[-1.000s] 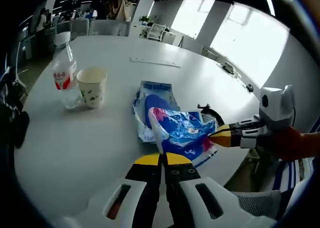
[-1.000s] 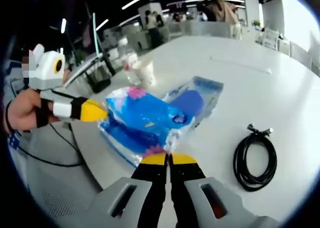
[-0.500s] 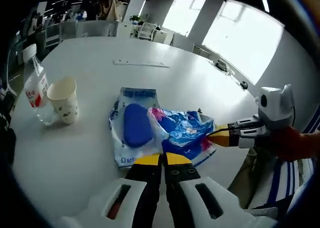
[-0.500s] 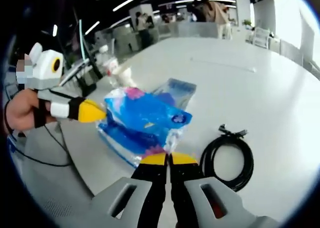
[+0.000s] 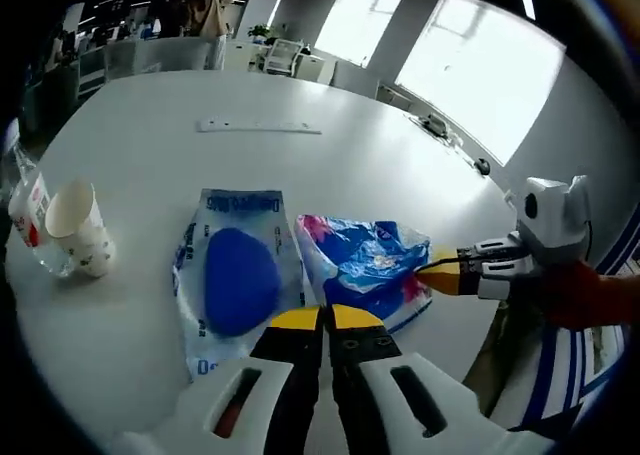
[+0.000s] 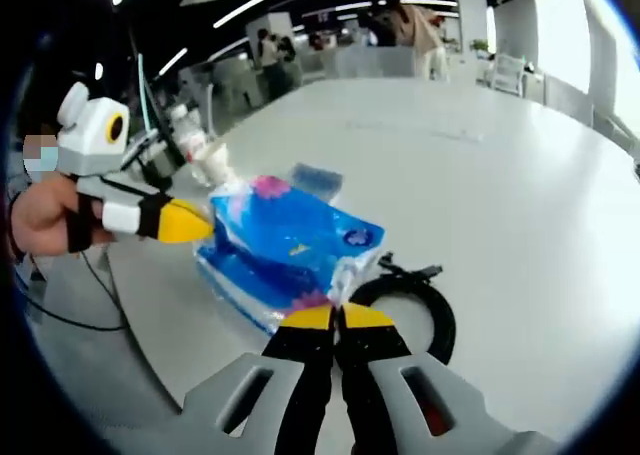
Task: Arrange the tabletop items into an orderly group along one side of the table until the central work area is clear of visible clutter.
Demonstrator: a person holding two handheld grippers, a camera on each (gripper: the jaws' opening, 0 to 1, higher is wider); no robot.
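Blue plastic packet (image 5: 362,265) stretched between both grippers — left (image 5: 322,318) and right (image 6: 337,317) fingers each clamped on its edges.

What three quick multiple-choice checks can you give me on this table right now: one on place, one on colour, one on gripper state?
1. The paper cup stands beside:
A. the water bottle
B. the black cable
C. the ruler strip

2. The blue pad package holds a pad that is:
A. red
B. blue
C. green

3. The left gripper and right gripper are:
A. both open
B. both shut on the blue floral bag
C. one open

Answers: A, cup and bottle stand together at the table edge; B, blue oval shows through the wrapper; B, each gripper pinches a bag edge.
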